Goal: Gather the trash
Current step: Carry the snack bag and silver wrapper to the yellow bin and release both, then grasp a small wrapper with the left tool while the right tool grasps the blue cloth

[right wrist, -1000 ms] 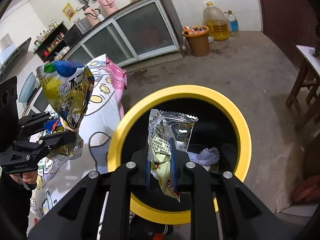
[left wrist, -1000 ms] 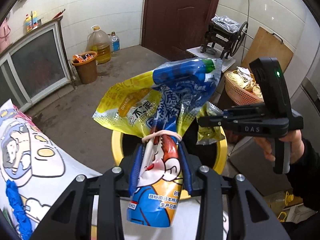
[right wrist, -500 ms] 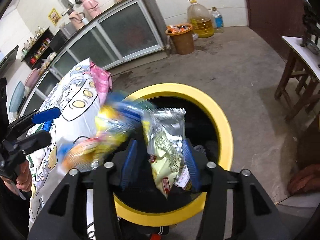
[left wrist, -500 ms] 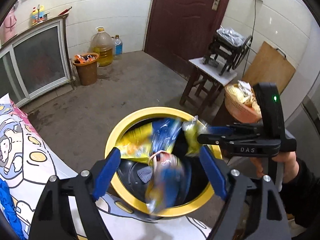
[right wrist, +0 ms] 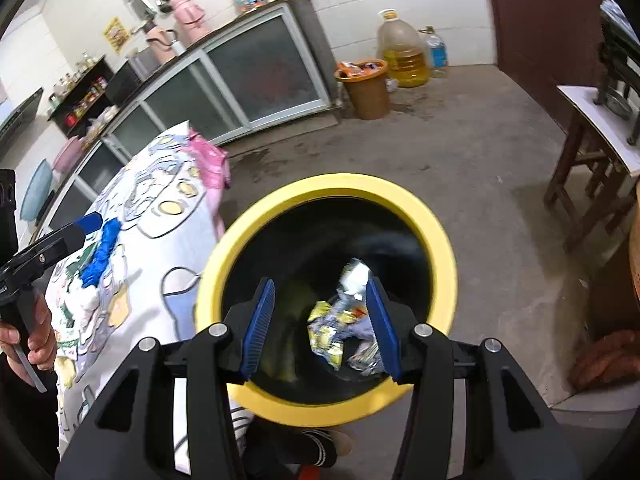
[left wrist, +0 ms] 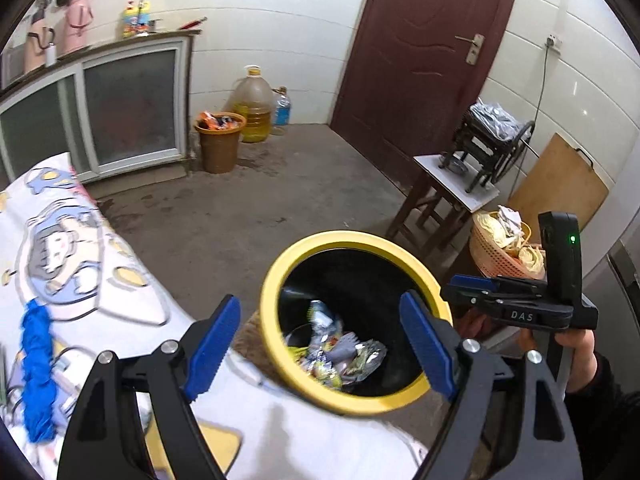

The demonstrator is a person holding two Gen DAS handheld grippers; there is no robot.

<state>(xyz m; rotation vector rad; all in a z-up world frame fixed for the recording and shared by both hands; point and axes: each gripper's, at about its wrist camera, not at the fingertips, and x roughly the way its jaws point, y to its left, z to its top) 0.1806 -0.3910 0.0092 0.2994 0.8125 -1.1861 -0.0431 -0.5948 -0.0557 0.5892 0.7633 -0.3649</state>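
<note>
A black trash bin with a yellow rim (left wrist: 280,264) stands on the floor beside the table; it also shows in the right wrist view (right wrist: 416,196). Snack wrappers (left wrist: 340,354) lie at its bottom, also seen in the right wrist view (right wrist: 344,328). My left gripper (left wrist: 320,342) is open and empty above the bin's near edge. My right gripper (right wrist: 320,326) is open and empty over the bin mouth. The right gripper also shows in the left wrist view (left wrist: 468,290). The left gripper shows at the left edge of the right wrist view (right wrist: 86,226).
A table with a cartoon-print cloth (left wrist: 80,264) lies to the left, with a blue cloth (left wrist: 36,360) on it. An orange bin (left wrist: 220,142), oil jug (left wrist: 252,104), wooden stool (left wrist: 440,192) and orange basket (left wrist: 504,252) stand around the concrete floor.
Both grippers opened. The yellow-blue snack bag left the left gripper and the silver wrapper left the right gripper; both fell into the bin. The left gripper shifted left.
</note>
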